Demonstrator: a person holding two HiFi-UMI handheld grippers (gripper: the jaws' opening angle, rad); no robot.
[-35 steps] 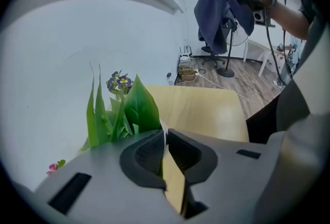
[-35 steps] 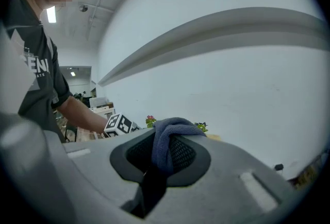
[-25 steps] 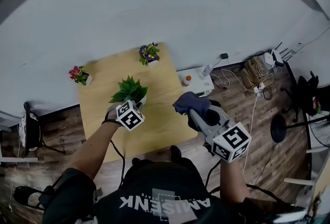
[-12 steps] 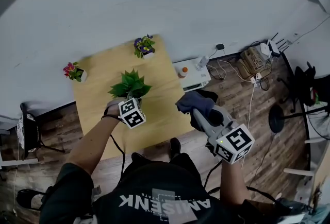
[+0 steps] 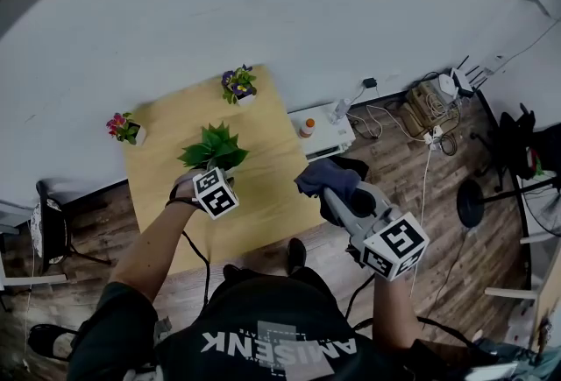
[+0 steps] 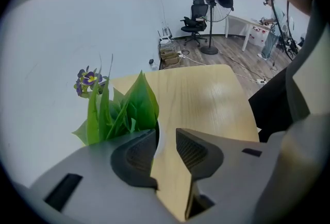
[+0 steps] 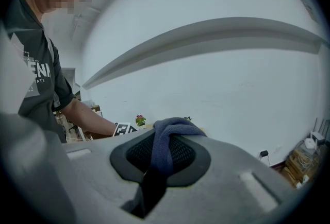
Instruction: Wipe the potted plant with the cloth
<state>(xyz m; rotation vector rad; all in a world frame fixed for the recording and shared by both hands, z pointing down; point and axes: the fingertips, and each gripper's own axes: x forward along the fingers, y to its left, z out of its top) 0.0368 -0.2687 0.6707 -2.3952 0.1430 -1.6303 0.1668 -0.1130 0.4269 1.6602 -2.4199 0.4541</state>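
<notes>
Head view first: the potted plant (image 5: pixel 213 148) stands on the wooden table (image 5: pixel 272 195), a little left of its middle. The left gripper (image 5: pixel 210 172) points steeply down at the near side of the pot, while the right gripper (image 5: pixel 326 186) hangs by the table's right edge with the dark blue cloth (image 5: pixel 320 173) bunched at its tip, well apart from the leaves. Over to the left gripper view: its jaws have just been opening and stand apart, bare tabletop showing through the gap, nothing pinched, and the green leaves (image 6: pixel 124 112) rise just behind the left-hand jaw. Right gripper view: jaws clamped on the cloth (image 7: pixel 167 138), a fold draped over the top of them. My read: that cloth is soft, limp and light, so a bunched grip suits it. The leaves look thin and easy to tear and the small pot light enough to tip, so steady it low on the pot wall and stroke gently
</notes>
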